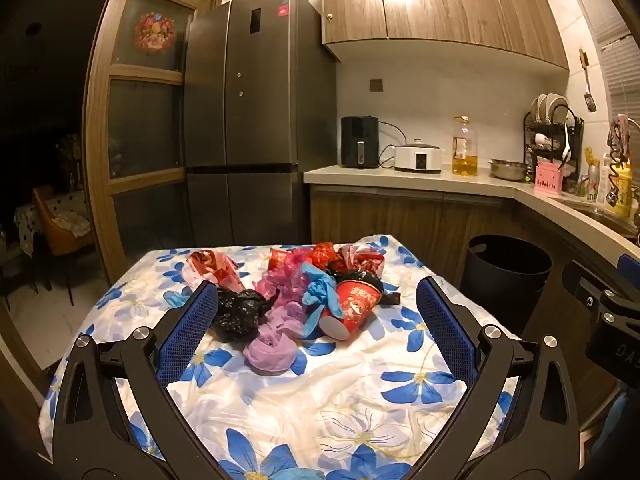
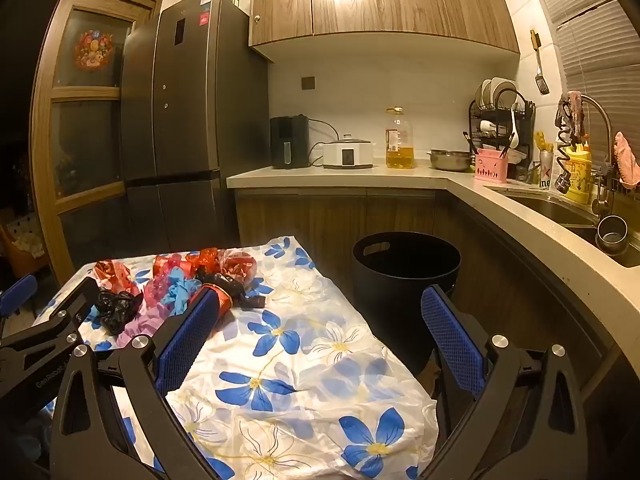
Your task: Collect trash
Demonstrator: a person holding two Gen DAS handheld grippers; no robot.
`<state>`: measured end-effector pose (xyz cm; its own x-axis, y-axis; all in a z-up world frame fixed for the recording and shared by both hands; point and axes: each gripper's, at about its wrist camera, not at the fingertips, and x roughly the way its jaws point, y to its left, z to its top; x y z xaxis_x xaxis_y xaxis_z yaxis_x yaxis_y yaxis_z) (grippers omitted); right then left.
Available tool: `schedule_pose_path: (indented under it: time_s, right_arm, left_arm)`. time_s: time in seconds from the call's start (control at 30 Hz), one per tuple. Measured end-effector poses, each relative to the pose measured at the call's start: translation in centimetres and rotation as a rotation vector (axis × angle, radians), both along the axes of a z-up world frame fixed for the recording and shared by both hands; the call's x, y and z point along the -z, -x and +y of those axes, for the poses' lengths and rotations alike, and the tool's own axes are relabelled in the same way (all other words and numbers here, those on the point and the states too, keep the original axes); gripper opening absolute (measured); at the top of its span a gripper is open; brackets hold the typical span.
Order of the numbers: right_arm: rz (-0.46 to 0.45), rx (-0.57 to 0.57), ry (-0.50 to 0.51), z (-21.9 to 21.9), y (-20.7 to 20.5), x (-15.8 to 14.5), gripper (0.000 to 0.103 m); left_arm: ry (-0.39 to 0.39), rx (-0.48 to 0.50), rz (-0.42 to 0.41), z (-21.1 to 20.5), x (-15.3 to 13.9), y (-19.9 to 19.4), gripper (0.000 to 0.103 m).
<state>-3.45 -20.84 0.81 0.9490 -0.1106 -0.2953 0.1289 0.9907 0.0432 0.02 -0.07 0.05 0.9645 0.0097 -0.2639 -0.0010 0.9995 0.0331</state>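
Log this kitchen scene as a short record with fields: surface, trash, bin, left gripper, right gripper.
surface: table with floral cloth
trash: pile of plastic bags, blue glove, red paper cup
bin: black bin, on the floor beside the table
left gripper: open, empty
right gripper: open, empty

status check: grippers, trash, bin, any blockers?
Left gripper and right gripper open, empty. Trash pile untouched on floral tablecloth. Black bin on floor beside the table, path looks clear.
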Motion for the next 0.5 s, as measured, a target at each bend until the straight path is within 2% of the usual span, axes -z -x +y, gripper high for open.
schedule_pose_path:
  time_s: [0.5]
  right_arm:
    - [-0.001, 0.002, -0.001, 0.07, -0.14, 0.01, 0.098]
  left_arm:
    - [0.007, -0.005, -0.009, -0.86, -0.78, -0.06, 0.098]
